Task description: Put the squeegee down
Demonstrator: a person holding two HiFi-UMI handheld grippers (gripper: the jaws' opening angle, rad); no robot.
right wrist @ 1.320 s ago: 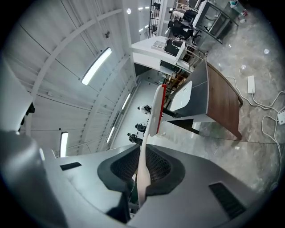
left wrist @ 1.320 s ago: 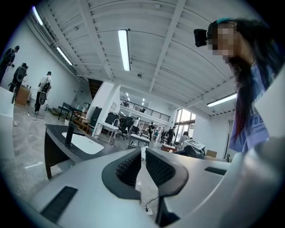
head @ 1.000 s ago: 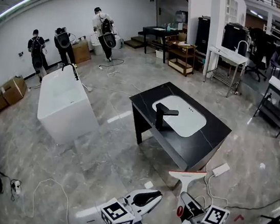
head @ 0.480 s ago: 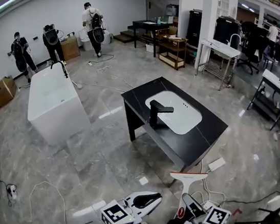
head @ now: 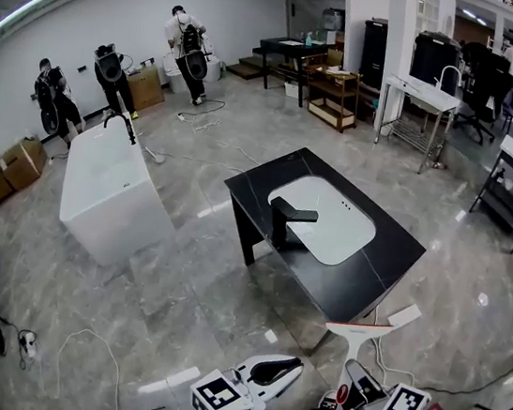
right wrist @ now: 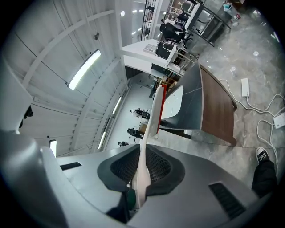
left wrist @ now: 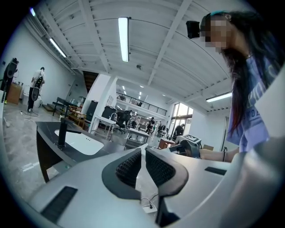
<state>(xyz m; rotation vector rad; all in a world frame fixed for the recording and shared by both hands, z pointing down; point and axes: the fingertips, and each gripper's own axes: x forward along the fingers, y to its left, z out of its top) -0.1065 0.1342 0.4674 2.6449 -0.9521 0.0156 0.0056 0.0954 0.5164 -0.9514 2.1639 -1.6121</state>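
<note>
One squeegee (right wrist: pixel 156 111) sits clamped in the right tongs (right wrist: pixel 143 151); left tongs (left wrist: pixel 143 153) closed, empty.

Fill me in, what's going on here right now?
A person holds a gripper in each hand. The right gripper is shut on the handle of the white squeegee, whose blade points toward the black sink counter just ahead. The left gripper is closed and empty beside it. The squeegee has not been set down yet.

squeegee (head: pixel 361 332) and right gripper (head: pixel 356 371) shifted down and right in head view, left gripper (head: pixel 289 363) likewise
</note>
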